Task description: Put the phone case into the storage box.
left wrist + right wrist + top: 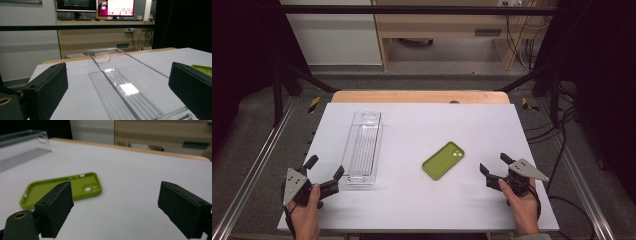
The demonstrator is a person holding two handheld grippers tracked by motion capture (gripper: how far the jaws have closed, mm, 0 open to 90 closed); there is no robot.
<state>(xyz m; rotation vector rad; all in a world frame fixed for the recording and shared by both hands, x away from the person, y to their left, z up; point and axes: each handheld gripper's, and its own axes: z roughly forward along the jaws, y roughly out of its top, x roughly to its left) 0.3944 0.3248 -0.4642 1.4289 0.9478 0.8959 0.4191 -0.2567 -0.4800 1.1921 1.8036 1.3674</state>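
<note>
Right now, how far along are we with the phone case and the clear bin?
Nothing looks done: the green phone case lies on the table, apart from the clear bin, which looks empty. Nothing in hand: the left gripper and right gripper are open. Picking up and placing the case are probably still left.

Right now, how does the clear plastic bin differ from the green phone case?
The clear plastic bin is transparent, long and tall-walled; the green phone case is opaque, shorter and shallow. The bin lies nearer the left gripper, the case nearer the right gripper. Both rest empty on the table.
</note>
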